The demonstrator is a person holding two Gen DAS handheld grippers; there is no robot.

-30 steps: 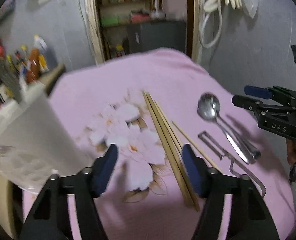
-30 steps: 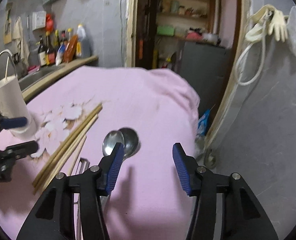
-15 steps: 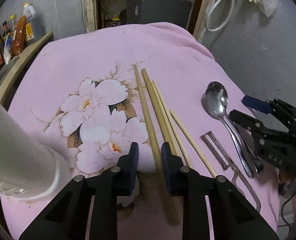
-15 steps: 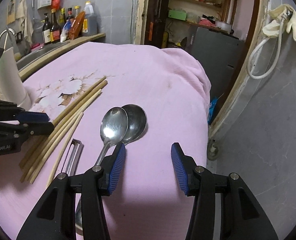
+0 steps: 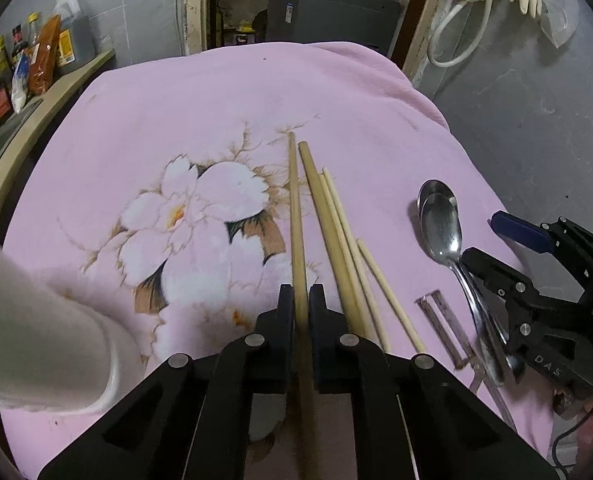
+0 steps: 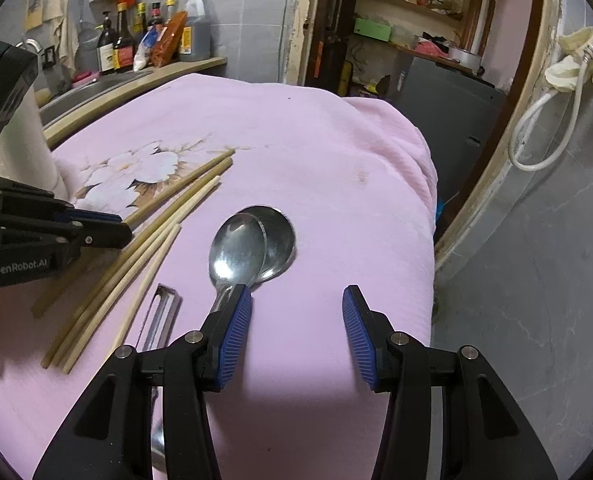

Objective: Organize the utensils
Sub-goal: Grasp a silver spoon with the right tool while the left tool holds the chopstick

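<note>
The left claw (image 5: 301, 312) has just been closing and now pinches the leftmost wooden chopstick (image 5: 295, 208) between its black fingers, the stick running forward from the grip across the pink floral cloth (image 5: 216, 92) that covers the bench. Just to the right of it lie the other chopsticks (image 5: 332, 232), a loose bundle fanning slightly, all flat on the cloth. Further right sit two metal spoons (image 5: 440, 220), one bowl overlapping the other, and between the chopsticks and the spoon handles lies a metal peeler (image 5: 440, 320). A white cylindrical holder (image 5: 36, 320) stands at the left edge of the cloth, close to the left claw and blurred. The right claw (image 6: 296, 320) is unclenched, its blue pads apart with nothing between them; its left pad sits right at the neck of the spoons (image 6: 240, 252), though whether it touches them cannot be told. Bottles (image 6: 152, 36) line a ledge behind the bench.
</note>
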